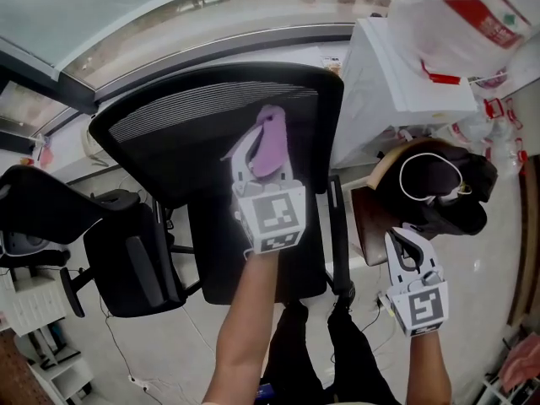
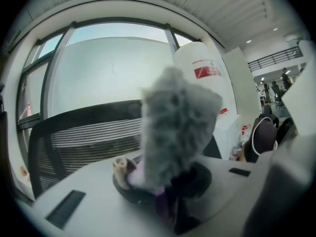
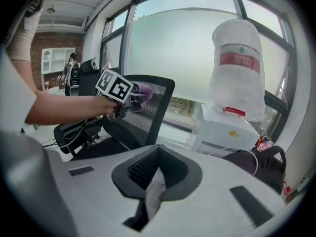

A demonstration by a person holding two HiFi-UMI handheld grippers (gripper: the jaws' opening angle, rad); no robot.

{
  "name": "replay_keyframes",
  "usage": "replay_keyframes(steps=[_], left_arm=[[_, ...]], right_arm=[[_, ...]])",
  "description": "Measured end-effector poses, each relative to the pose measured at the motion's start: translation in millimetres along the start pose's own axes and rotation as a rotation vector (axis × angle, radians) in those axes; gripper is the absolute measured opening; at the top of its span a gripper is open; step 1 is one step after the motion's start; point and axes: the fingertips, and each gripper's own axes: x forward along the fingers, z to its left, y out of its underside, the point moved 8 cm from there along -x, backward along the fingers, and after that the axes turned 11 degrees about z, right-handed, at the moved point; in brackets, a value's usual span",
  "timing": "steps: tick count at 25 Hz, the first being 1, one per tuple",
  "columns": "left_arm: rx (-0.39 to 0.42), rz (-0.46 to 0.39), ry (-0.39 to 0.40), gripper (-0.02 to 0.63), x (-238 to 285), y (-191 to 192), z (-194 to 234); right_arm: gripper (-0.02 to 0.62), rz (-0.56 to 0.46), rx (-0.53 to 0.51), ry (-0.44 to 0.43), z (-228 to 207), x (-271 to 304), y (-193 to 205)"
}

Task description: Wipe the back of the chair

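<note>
Chair back (image 1: 194, 133) whole overhead; left tongs (image 1: 263, 137) clamp cloth (image 2: 177, 127).

white left gripper (image 1: 268, 137) and right gripper (image 1: 405, 241), black-and-white square-marker cubes (image 1: 274, 213) on both; dark trousers (image 1: 359, 353).

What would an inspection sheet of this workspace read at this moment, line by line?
surface: chair back, black mesh, upright; dirt too fine to judge.
job's things: cloth, purple, bunched, held at the mesh near its top; contact not certain.
clutter: dark bag to the right; white plastic sack on a white cabinet; second chair to the left.
grippers: left gripper shut on the cloth; right gripper shut, empty, low and away from the chair back.
cables: white cord looped on the bag; thin cables on the floor by the second chair.
surroundings: window behind the chair back; a person far off.
</note>
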Motion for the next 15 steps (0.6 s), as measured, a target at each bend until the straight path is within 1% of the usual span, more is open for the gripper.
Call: replay_keyframes(steps=[2, 5, 8, 10, 12, 15], left_arm=[[-0.029, 0.019, -0.060, 0.049, -7.5, 13.7, 37.2], [-0.100, 0.084, -0.173, 0.048, -21.2, 45.6, 113.9], [-0.160, 0.133, -0.280, 0.046, -43.2, 75.4, 188.1], [-0.178, 0.156, -0.328, 0.046, -57.3, 92.0, 226.0], [-0.181, 0.165, -0.352, 0.046, -67.4, 105.8, 250.0], [-0.166, 0.157, -0.357, 0.046, -75.1, 115.3, 261.0]], right_arm=[[-0.006, -0.032, -0.013, -0.006, 6.2, 4.3, -14.5], [-0.006, -0.104, -0.064, -0.011, 19.9, 14.9, -44.3], [-0.006, -0.169, -0.103, -0.045, 46.5, 31.5, -70.3], [-0.006, -0.225, -0.140, -0.063, 68.2, 45.7, -97.3], [-0.006, -0.266, -0.166, -0.082, 89.9, 61.7, -124.6], [-0.006, -0.296, -0.179, -0.109, 115.4, 83.7, -158.9]])
